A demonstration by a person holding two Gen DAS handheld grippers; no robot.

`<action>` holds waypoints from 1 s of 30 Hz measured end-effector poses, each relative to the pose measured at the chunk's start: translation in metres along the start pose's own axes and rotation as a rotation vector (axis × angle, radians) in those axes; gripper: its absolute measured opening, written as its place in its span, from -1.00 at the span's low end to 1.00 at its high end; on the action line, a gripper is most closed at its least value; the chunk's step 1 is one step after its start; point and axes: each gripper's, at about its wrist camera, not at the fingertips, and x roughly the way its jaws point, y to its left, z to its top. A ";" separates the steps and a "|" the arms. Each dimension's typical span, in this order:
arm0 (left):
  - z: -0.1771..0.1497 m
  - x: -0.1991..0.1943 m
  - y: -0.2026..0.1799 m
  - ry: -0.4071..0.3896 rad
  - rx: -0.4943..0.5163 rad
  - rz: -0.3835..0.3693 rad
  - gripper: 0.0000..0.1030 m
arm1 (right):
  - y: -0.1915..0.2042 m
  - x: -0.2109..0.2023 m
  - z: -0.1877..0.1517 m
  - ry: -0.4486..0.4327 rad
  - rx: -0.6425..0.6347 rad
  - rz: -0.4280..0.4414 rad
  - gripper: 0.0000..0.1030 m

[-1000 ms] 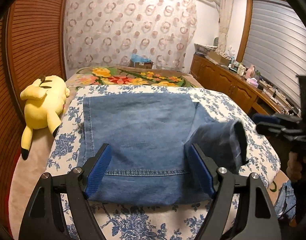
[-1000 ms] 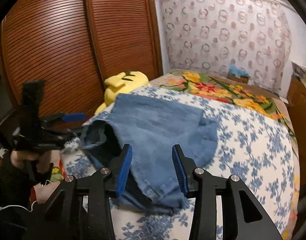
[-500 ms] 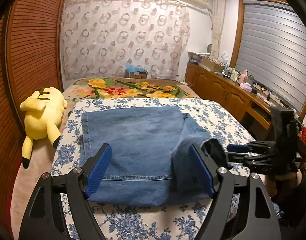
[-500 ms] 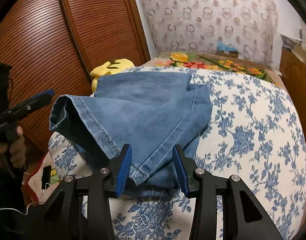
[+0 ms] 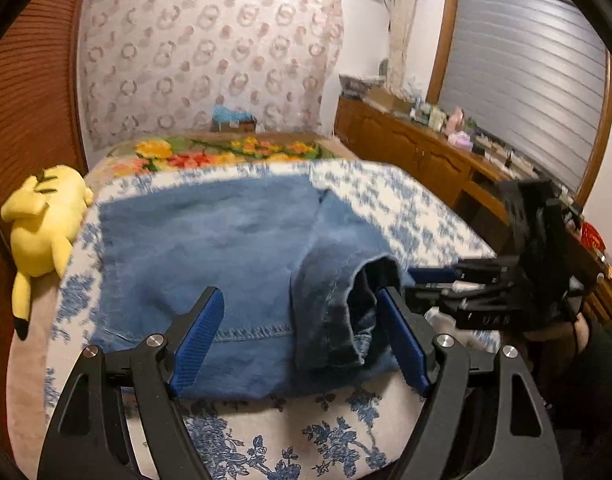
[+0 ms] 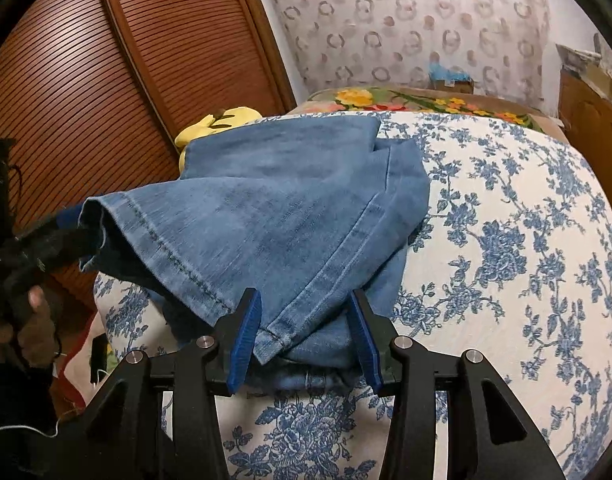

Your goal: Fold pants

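Blue denim pants (image 5: 226, 248) lie partly folded on the floral bed sheet (image 5: 298, 436). One leg end with its hem (image 5: 357, 304) stands raised at the near right. My left gripper (image 5: 302, 340) is open, its jaws wide over the near edge of the pants, the right pad beside the raised hem. In the right wrist view my right gripper (image 6: 306, 336) is open, with a corner of the leg hem (image 6: 274, 332) lying between its pads. The lifted leg (image 6: 226, 224) stretches left towards the left gripper's tip (image 6: 62, 236).
A yellow plush toy (image 5: 42, 220) lies at the bed's left edge. A brown slatted wardrobe (image 6: 106, 80) stands to the left. A wooden sideboard (image 5: 417, 156) with clutter runs along the right wall. A flowered blanket (image 5: 226, 152) covers the bed's far end.
The two grippers have come closer to the pants and each other. The loose leg end has shifted left over the folded part. The right gripper's jaws now straddle the hem corner.
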 end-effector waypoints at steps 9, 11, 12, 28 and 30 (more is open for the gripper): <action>-0.010 0.014 0.010 0.020 -0.034 -0.046 -0.34 | -0.004 0.015 0.002 -0.009 0.019 0.049 -0.37; -0.007 0.011 0.009 0.008 -0.028 -0.052 -0.68 | -0.001 0.012 0.006 -0.029 -0.010 0.054 -0.71; -0.005 0.008 0.008 -0.003 -0.025 -0.056 -0.69 | -0.001 0.010 0.008 -0.042 -0.021 0.059 -0.75; 0.017 -0.050 0.028 -0.151 -0.045 -0.018 -0.72 | 0.035 -0.007 0.130 -0.246 -0.257 0.120 -0.84; 0.014 -0.050 0.034 -0.148 -0.052 -0.006 -0.72 | 0.043 0.009 0.141 -0.231 -0.277 0.129 -0.84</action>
